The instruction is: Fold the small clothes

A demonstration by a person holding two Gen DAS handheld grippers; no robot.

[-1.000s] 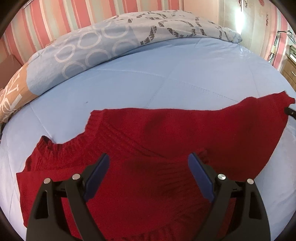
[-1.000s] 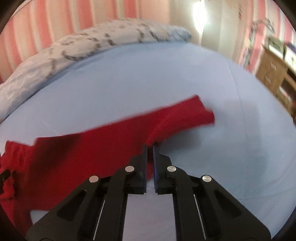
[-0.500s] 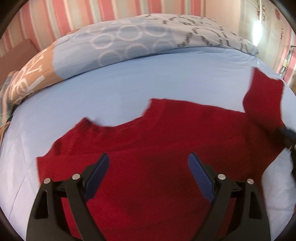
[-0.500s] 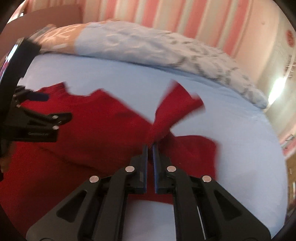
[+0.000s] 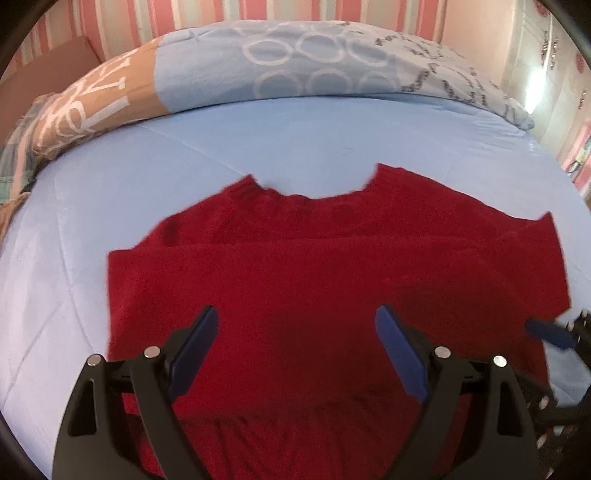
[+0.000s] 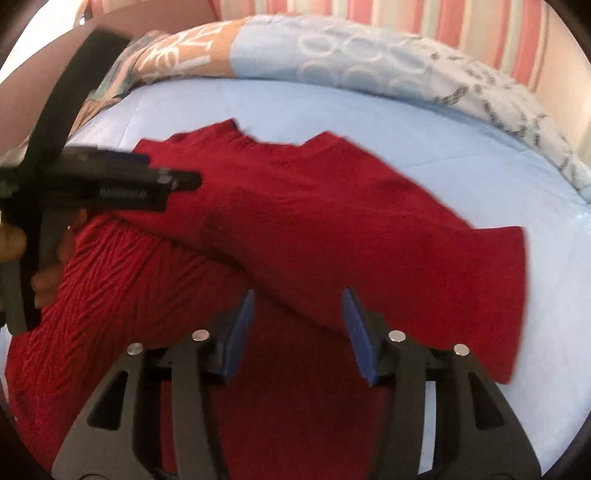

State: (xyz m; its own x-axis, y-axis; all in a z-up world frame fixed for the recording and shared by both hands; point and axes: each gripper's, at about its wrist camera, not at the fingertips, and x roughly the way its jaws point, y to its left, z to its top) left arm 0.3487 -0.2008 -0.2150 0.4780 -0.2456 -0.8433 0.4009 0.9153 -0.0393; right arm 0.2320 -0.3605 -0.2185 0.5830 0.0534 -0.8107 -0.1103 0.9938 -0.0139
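A red knitted sweater [image 5: 332,273] lies on the light blue bed sheet [image 5: 258,147], neckline toward the pillows, with both sleeves folded across its body. It also shows in the right wrist view [image 6: 314,229], where the right sleeve lies across the front. My left gripper [image 5: 295,343] is open and empty, above the sweater's middle. My right gripper [image 6: 299,328] is open and empty, just above the folded sleeve. The left gripper appears in the right wrist view [image 6: 140,184] at the left, held by a hand. The right gripper's blue fingertip [image 5: 550,332] shows at the right edge of the left wrist view.
A patterned blue and orange duvet [image 5: 277,62] is bunched along the far side of the bed. A pink striped wall [image 6: 461,29] stands behind it. Bare sheet [image 6: 480,155] lies right of the sweater.
My right gripper carried the right sleeve left over the sweater's body, then opened and let it go. The left gripper stayed open and shifted over the sweater.
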